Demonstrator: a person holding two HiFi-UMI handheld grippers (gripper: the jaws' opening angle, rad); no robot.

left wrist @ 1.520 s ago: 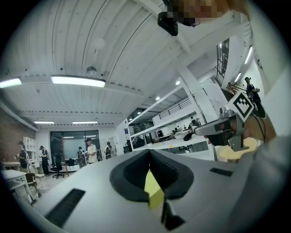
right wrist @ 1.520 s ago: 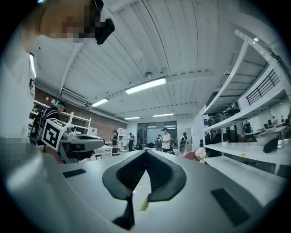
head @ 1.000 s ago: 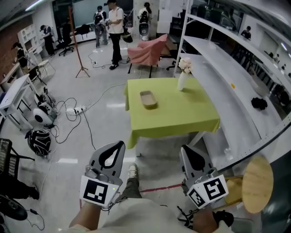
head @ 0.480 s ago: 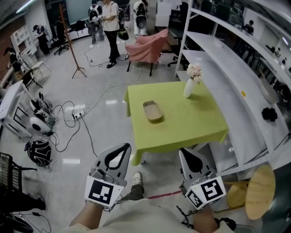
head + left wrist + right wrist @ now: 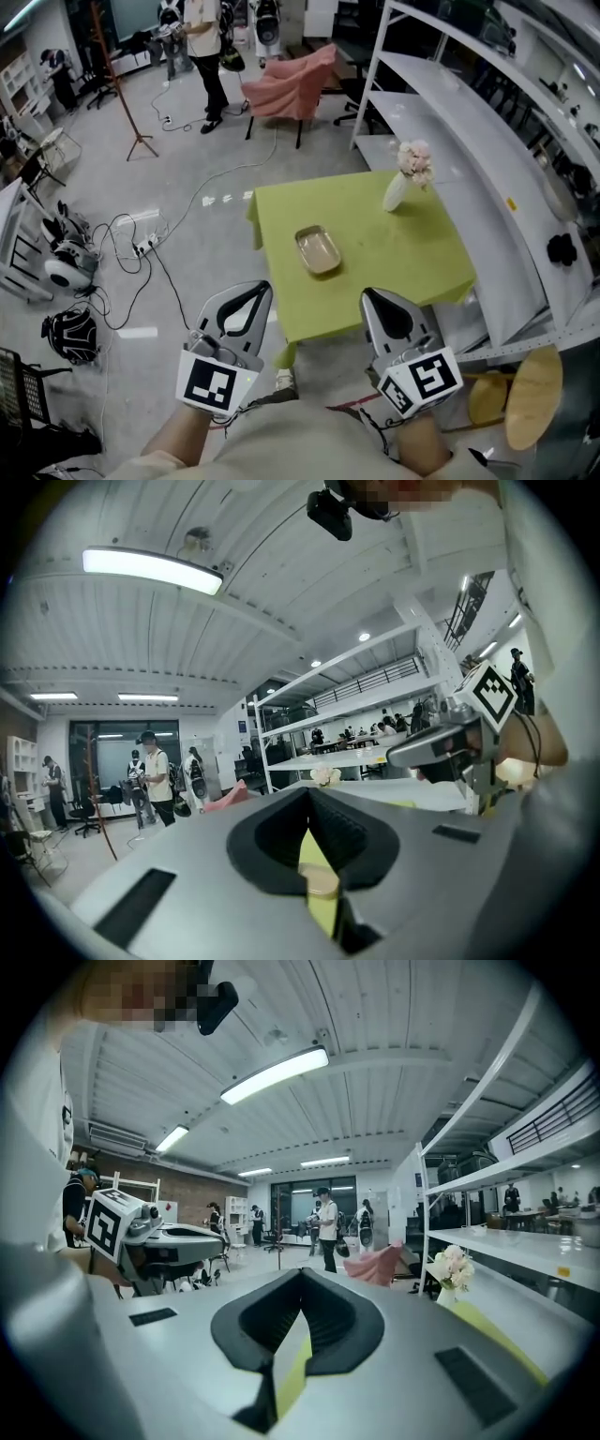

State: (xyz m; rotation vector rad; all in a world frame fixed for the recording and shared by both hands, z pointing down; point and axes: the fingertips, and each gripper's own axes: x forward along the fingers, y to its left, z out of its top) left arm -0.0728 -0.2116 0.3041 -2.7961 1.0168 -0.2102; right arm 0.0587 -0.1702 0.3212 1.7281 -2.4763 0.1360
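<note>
both the left gripper (image 5: 261, 285) and the right gripper (image 5: 368, 293) are closed on nothing, just short of the table's (image 5: 412, 253) near edge. the tray (image 5: 318, 250) lies mid-table ahead. a wide reach could tip the vase (image 5: 397, 190) at the far corner. shelving (image 5: 487, 131) crowds the right side, and cables (image 5: 141, 248) trail across the roomier floor on the left.

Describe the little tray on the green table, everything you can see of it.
The tray is a small, shallow dish, rectangular with rounded corners and a raised rim, tan to dull metallic in look. It appears empty. It lies flat near the middle of the green table, its long side running roughly away from the person, well apart from the vase of flowers at the far side. Nothing but the cloth touches it.
</note>
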